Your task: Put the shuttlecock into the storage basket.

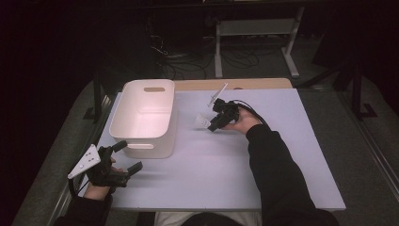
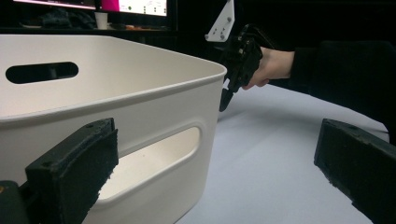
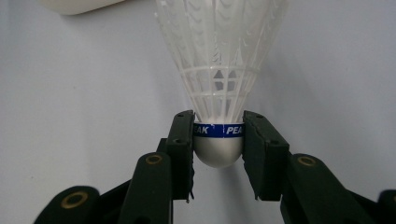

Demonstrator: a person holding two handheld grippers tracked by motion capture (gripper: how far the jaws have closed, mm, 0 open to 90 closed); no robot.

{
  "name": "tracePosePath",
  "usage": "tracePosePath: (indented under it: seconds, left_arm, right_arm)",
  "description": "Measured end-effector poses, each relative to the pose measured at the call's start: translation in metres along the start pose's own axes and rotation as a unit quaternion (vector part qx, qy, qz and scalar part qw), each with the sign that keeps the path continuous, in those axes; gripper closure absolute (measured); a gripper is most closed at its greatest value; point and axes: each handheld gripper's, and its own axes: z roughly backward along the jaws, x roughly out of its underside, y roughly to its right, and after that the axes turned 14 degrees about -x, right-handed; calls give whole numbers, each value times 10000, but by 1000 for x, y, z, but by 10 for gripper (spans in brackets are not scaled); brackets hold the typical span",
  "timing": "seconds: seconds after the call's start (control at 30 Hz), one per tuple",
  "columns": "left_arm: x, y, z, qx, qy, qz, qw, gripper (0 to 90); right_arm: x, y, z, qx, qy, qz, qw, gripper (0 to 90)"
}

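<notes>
1. The right gripper is held out over the middle of the pale table, the person's dark-sleeved right forearm reaching in from the bottom edge and the hand bent toward the white bin.
2. Its jaws are clamped on the rounded cork base of a white shuttlecock, pressing the blue band from both sides; the skirt points away from the gripper.
3. In the high view the shuttlecock sits just beside the bin's right wall, outside it; whether it touches the table cannot be told.
4. The left gripper rests at the table's near left corner, low and beside the bin's near wall, its jaws wide apart with nothing between them.
5. In the left gripper view the bin hides the shuttlecock, and the right gripper shows past its rim.
6. The skirt's top is cut off in the right gripper view; the band's print reads partly as "PEAK".
</notes>
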Motion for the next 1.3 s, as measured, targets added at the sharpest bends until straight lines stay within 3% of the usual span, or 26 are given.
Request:
tracePosePath:
  seconds: [0.77, 0.83, 1.3]
  left_arm:
    - [0, 0, 0, -1, 3, -6, 10000, 0]
    - [0, 0, 0, -2, 5, -8, 10000, 0]
    - [0, 0, 0, -4, 2, -10, 10000, 0]
  right_arm:
    - [-14, -21, 32, 98, -145, 128, 9998, 641]
    - [-23, -31, 44, 150, -197, 204, 9995, 641]
    - [-41, -49, 65, 222, -268, 429, 9985, 642]
